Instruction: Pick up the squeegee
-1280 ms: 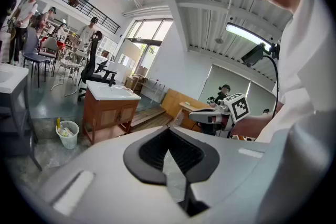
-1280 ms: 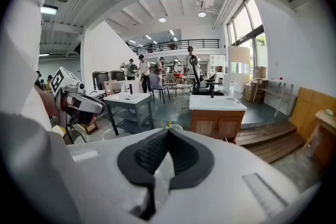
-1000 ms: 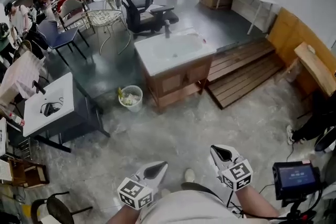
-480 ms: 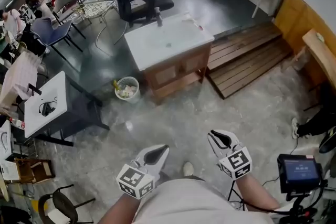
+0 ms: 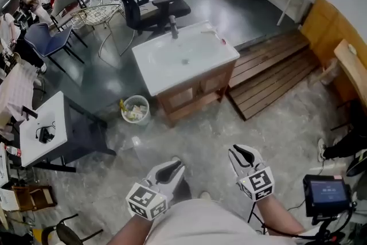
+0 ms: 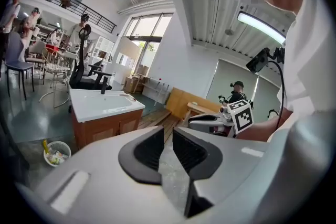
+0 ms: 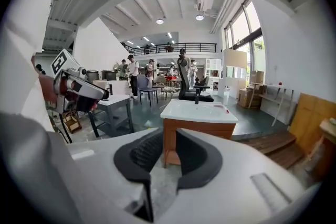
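Note:
A small thin object with a red end [image 5: 221, 40] lies on the far right corner of a white sink top [image 5: 166, 74]; it is too small to tell whether it is the squeegee. The right gripper view shows it as a red speck [image 7: 224, 108]. The sink sits on a wooden cabinet [image 7: 197, 136] with a black faucet [image 5: 172, 26]. Low in the head view, well short of the cabinet, are my left gripper [image 5: 171, 168] and right gripper [image 5: 241, 153]. The left gripper [image 6: 167, 147] shows a narrow gap with nothing in it. My right gripper's [image 7: 169, 152] jaws are opening, nothing between them.
A waste bin [image 5: 135, 109] stands left of the cabinet and wooden pallets [image 5: 269, 74] lie to its right. A black office chair [image 5: 143, 3] is behind the sink. A white table [image 5: 40, 129] is at the left, a screen on a stand [image 5: 324, 195] at the lower right. People stand far back.
The view and both grippers have moved forward across the grey floor; the sink cabinet now looks nearer and larger, and the bin has shifted left.

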